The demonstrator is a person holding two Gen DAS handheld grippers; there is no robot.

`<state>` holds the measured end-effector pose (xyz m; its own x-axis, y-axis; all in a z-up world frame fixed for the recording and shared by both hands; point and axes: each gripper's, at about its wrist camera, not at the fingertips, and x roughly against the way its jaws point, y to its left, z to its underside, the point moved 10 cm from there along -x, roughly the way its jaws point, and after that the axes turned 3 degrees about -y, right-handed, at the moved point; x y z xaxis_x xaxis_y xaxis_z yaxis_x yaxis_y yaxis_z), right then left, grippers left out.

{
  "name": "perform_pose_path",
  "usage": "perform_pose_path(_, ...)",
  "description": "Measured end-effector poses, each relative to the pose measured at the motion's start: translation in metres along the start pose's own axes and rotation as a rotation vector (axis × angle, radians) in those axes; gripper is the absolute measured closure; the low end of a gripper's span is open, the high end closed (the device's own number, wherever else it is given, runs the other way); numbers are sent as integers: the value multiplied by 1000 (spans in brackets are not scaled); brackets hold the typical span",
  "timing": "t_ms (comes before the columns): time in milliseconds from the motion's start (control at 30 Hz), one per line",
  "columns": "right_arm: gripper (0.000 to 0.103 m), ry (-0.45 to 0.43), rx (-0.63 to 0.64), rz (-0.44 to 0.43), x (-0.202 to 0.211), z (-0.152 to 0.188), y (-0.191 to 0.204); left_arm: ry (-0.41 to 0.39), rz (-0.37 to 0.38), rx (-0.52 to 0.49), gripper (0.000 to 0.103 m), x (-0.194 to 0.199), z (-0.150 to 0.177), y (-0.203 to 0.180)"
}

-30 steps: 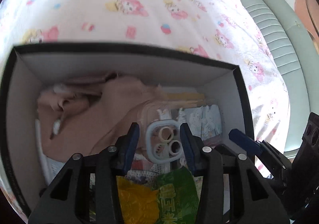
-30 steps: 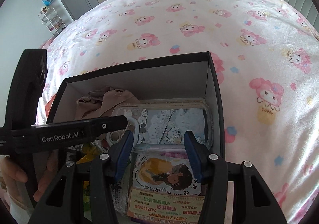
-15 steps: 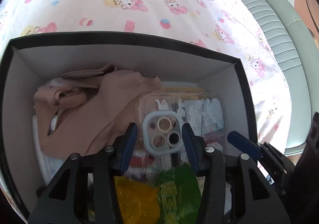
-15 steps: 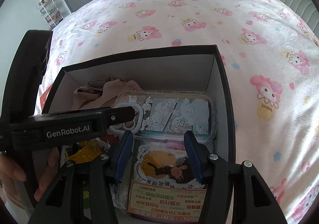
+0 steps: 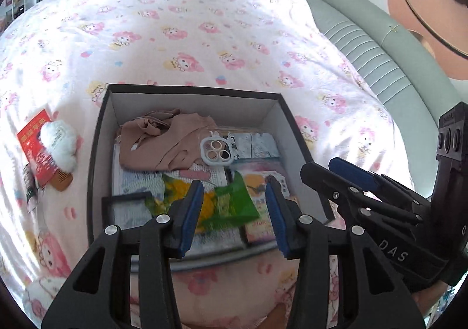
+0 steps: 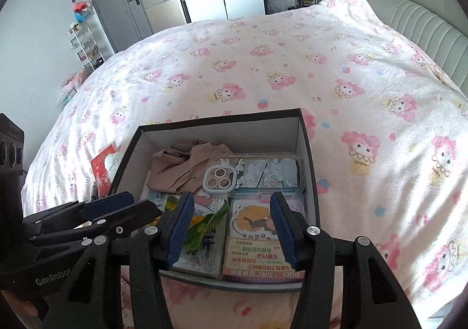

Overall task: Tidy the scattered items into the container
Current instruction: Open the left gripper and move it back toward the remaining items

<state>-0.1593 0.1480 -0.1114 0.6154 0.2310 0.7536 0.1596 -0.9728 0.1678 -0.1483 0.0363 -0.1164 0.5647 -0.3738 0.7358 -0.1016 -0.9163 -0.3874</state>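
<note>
A black box with white inner walls (image 5: 187,108) (image 6: 305,153) sits on the bed. Inside lie a tan cloth (image 5: 163,140) (image 6: 181,165), a clear phone case (image 5: 218,150) (image 6: 254,172), a green and yellow snack packet (image 5: 231,201) (image 6: 201,225), and printed cards (image 6: 257,258). My left gripper (image 5: 234,214) is open and empty above the box's near edge. My right gripper (image 6: 232,229) is open and empty over the box's near part. Left of the box lie a red packet (image 5: 33,143) (image 6: 102,165), a white fluffy item (image 5: 60,141) and a brown comb (image 5: 63,182).
The bed has a pink cartoon-print blanket (image 6: 263,65). A grey-green padded headboard (image 5: 380,45) (image 6: 415,15) runs along the right. A grey door and a wire shelf (image 6: 84,48) stand beyond the bed. The right gripper shows in the left wrist view (image 5: 365,179).
Both grippers have pulled back and up from the box. The phone case now lies in the box, clear of the left fingers. The items left of the box have come into view.
</note>
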Motion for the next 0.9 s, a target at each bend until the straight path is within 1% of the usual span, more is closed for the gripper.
perform_pose_path(100,53,-24,-28,-28,21,9,8,-8,0,-1,57,15,14,-10)
perform_pose_path(233,53,-21,-38,-74,35,24,24,-11,-17,-9,57,42,31,-14)
perform_pose_path(333,53,-28,-24,-93,45,30,39,-25,-18,-1,57,58,36,-7)
perform_pose_path(433,53,-34,-8,-129,52,34,60,-43,-31,16,57,74,40,8)
perform_pose_path(567,53,-22,63,-170,51,36,100,-53,-70,56,58,98,46,39)
perform_pose_path(633,53,-9,93,-206,47,36,123,-67,-82,88,58,111,48,59)
perform_pose_path(767,53,16,157,-276,34,34,176,-103,-135,162,58,135,49,109)
perform_pose_path(900,53,56,228,-340,11,33,230,-129,-151,262,58,147,52,161)
